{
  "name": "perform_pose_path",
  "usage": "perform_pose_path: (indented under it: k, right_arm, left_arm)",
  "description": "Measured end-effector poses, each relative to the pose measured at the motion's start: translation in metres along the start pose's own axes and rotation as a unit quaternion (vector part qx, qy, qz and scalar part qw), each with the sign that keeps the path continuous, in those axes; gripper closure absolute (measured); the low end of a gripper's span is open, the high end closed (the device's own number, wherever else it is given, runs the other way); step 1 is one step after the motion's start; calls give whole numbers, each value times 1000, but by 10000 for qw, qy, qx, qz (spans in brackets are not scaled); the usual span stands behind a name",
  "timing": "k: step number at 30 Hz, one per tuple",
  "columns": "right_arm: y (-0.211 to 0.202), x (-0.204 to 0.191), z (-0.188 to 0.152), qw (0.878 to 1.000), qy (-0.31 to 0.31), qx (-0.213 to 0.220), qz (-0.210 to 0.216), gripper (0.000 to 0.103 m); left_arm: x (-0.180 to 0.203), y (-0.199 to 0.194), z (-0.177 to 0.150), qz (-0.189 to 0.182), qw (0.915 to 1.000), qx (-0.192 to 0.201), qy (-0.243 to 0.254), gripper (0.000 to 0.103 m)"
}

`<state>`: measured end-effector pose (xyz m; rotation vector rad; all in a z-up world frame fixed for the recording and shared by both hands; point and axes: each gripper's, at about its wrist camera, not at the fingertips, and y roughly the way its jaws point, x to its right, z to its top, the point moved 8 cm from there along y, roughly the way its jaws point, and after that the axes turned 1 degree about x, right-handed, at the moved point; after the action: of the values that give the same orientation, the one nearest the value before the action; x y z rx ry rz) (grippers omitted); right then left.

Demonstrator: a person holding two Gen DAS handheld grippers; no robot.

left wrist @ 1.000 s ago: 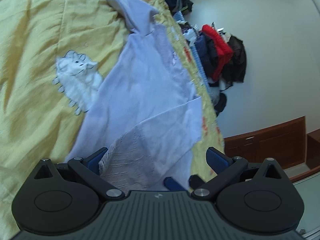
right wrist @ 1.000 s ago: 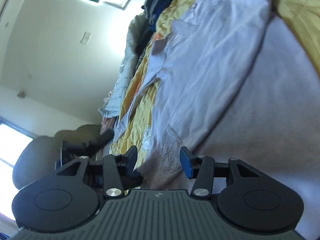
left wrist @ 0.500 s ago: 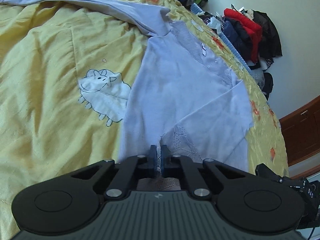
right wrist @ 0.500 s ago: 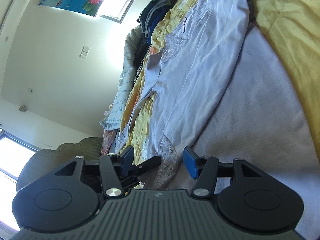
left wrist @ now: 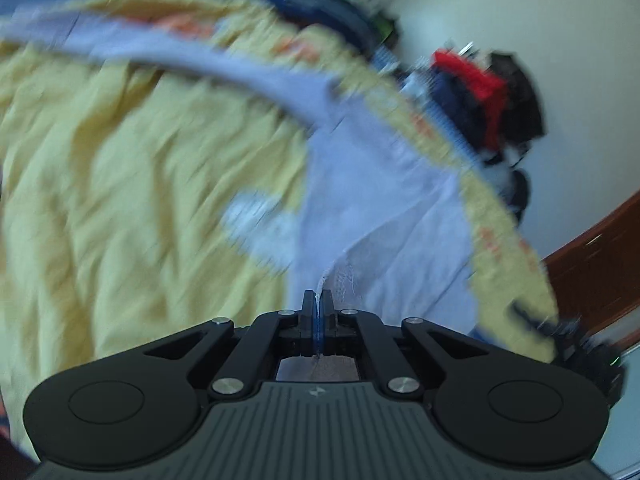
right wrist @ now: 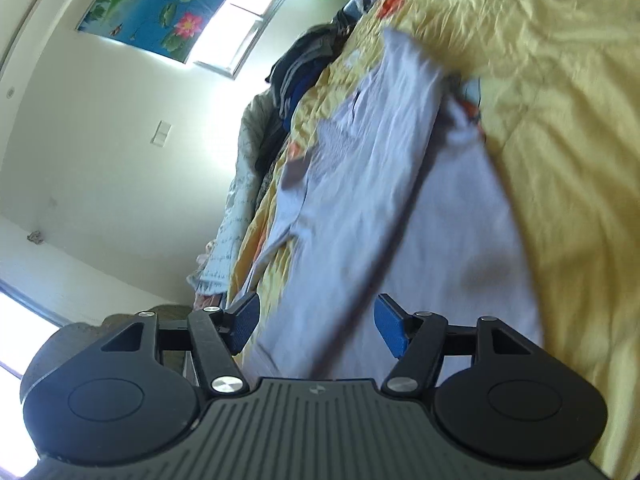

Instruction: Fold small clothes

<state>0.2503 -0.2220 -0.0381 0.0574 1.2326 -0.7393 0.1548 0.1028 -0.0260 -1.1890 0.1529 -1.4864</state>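
Observation:
A pale lilac long-sleeved top (left wrist: pixel 384 200) lies spread on a yellow bedspread (left wrist: pixel 120 200). My left gripper (left wrist: pixel 317 300) is shut on the top's lace-trimmed hem, which rises in a ridge from the jaws. One sleeve (left wrist: pixel 208 64) stretches away to the upper left. The left wrist view is blurred by motion. In the right wrist view the same top (right wrist: pixel 380 208) runs up the middle. My right gripper (right wrist: pixel 316 318) is open, its blue pads (right wrist: pixel 390 330) either side of the near edge of the cloth, holding nothing.
Dark and red clothes (left wrist: pixel 480 92) hang on the wall beyond the bed. A heap of clothes (right wrist: pixel 296 76) lies at the far end of the bed. Wooden furniture (left wrist: pixel 592 272) stands at the right. The bedspread (right wrist: pixel 560 120) fills the right side.
My left gripper closed on the hem half a second ago and has now lifted it, swinging fast. My right gripper has stayed open and shifted along the cloth's edge.

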Motion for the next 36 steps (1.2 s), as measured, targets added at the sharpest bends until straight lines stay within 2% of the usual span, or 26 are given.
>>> perform_pose_path:
  k: [2, 5, 8, 12, 16, 17, 18, 22, 24, 26, 29, 31, 32, 34, 36]
  right_arm:
    - [6, 1, 21, 9999, -24, 94, -66, 40]
    - [23, -7, 59, 9998, -125, 154, -33, 39]
    - [51, -17, 112, 9984, -359, 417, -128, 33]
    - [107, -6, 182, 9955, -394, 578, -632, 32]
    - [163, 20, 211, 9891, -425, 222, -1395, 31]
    - [172, 31, 214, 9836, -494, 195, -1725, 31]
    - [175, 46, 214, 9767, -513, 160, -2078, 37]
    - [173, 60, 219, 9820, -517, 450, -1760, 40]
    - [170, 54, 215, 9780, -720, 366, -1923, 40]
    - [158, 40, 204, 9759, -747, 374, -2018, 39]
    - [137, -2, 171, 9870, -1113, 184, -1144, 30]
    - [126, -19, 152, 9871, -1322, 34, -898, 21]
    - [125, -23, 147, 9862, -1409, -1, -873, 21]
    - [128, -27, 147, 9837, -1532, -5, -946, 21]
    - [138, -24, 160, 9836, -1445, 87, -1073, 21]
  left_arm:
    - [-4, 7, -12, 210, 9995, 2, 233, 103]
    - [-2, 7, -12, 290, 9986, 84, 445, 103]
    - [-4, 11, -15, 469, 9972, -40, 582, 103]
    - [-1, 14, -19, 588, 9954, -15, 751, 103]
    - [-1, 15, -18, 571, 9957, -19, 732, 103]
    - [-2, 14, -18, 554, 9960, -26, 708, 103]
    - [-2, 14, -18, 539, 9961, -33, 692, 103]
    - [-3, 15, -17, 491, 9967, -34, 644, 102]
    - [-3, 13, -17, 465, 9966, -25, 674, 102]
    - [-4, 2, -14, 556, 9956, 206, 730, 102]
    - [8, -32, -2, 693, 9841, 979, 1309, 101]
    - [25, -50, 4, 647, 9716, 1412, 1783, 101]
    - [37, -53, 6, 490, 9667, 1522, 1997, 101]
    - [61, -47, 3, 98, 9596, 1522, 2366, 100]
    - [81, -24, -6, -260, 9547, 1251, 2688, 99]
